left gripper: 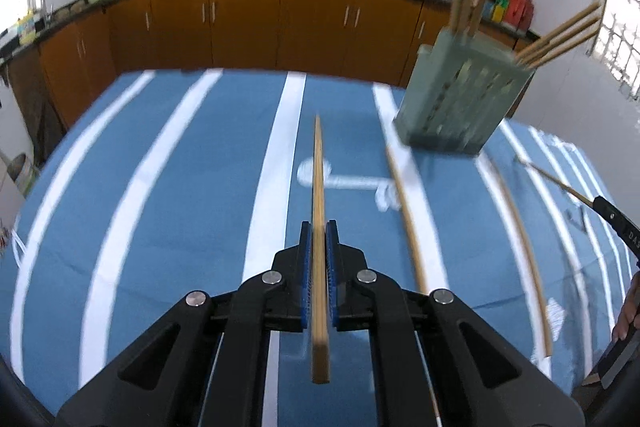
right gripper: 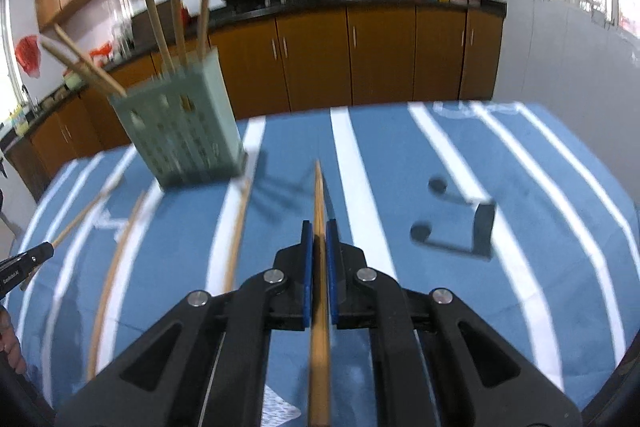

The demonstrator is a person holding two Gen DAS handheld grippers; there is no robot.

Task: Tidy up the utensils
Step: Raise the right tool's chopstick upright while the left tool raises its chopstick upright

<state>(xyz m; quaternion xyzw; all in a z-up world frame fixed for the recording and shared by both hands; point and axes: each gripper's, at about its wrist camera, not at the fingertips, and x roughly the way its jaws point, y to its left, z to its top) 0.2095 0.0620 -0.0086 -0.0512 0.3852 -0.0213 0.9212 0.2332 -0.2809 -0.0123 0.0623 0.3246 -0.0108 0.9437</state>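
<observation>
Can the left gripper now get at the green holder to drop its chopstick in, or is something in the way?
Probably yes. The left gripper is shut on a chopstick, and the green holder stands ahead to its right with only open tablecloth between. The loose chopsticks lie flat, below any raised path.

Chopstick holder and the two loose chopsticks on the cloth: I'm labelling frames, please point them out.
chopstick holder (left gripper: pixel 460 99), left wrist view, slotted front wall.
nearer loose chopstick (left gripper: pixel 408 215), left wrist view, mid-shaft.
farther loose chopstick (left gripper: pixel 524 247), left wrist view, mid-shaft.
</observation>
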